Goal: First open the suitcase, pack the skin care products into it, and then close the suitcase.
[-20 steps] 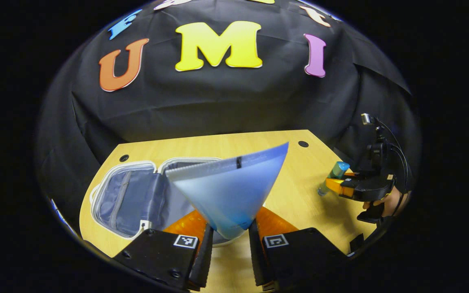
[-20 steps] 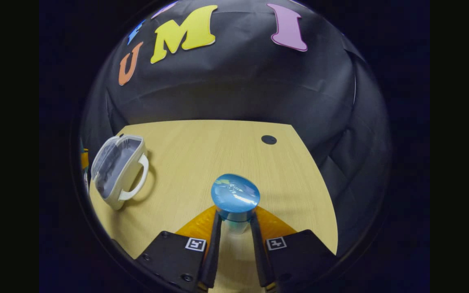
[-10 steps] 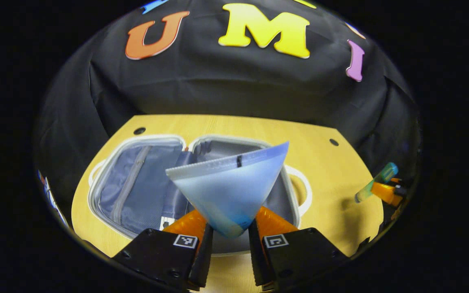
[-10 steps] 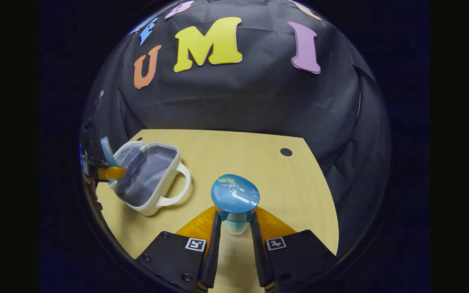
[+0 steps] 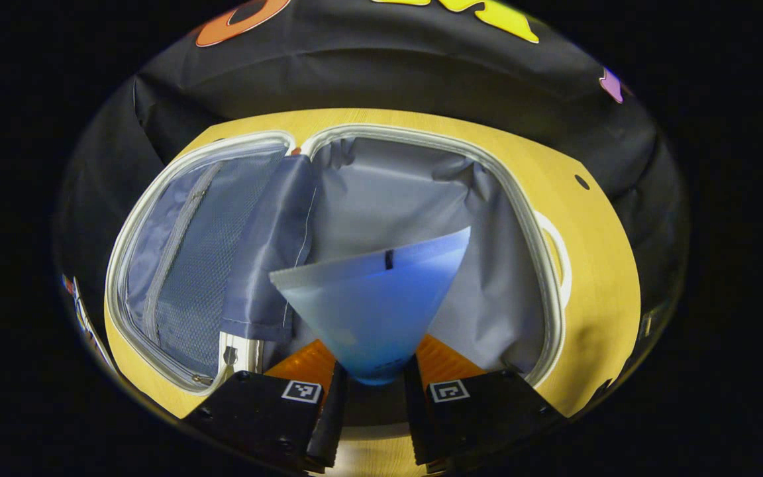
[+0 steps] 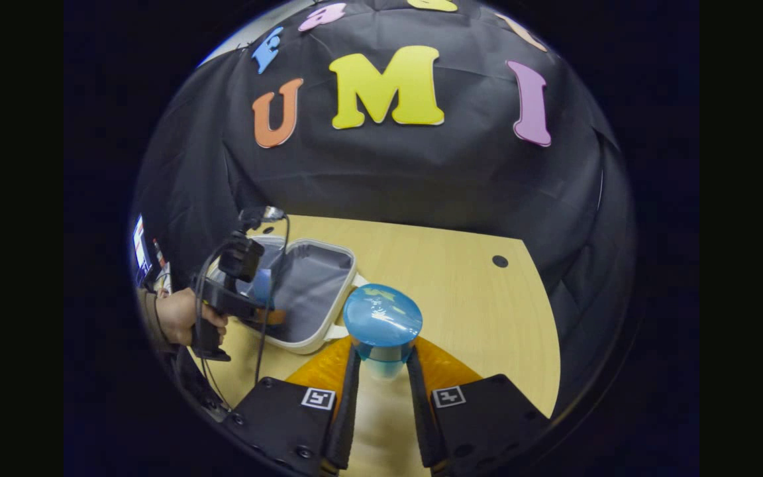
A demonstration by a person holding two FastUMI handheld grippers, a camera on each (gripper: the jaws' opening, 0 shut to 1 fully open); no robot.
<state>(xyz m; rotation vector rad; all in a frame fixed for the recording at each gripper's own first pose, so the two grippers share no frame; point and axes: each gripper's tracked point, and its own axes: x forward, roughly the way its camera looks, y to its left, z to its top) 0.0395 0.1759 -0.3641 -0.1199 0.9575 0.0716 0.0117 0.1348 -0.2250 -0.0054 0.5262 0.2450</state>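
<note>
The suitcase (image 5: 520,218) lies open on the table (image 5: 603,265), its two halves side by side, the zip-pocket half on the left. In the left gripper view the left gripper (image 5: 371,384) hangs above the right half with a tube (image 5: 371,298) between its fingers. In the right gripper view the suitcase (image 6: 328,271) sits at the table's (image 6: 474,305) far left, the left gripper (image 6: 269,311) over it. The right gripper (image 6: 381,377), nearer and to the right, has a bottle (image 6: 382,324) between its fingers above the table.

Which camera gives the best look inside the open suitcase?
The left gripper view: it looks straight down into the suitcase, showing the grey lining and zipped mesh pocket. The right gripper view shows it farther off, at an angle, partly behind the left gripper.
</note>
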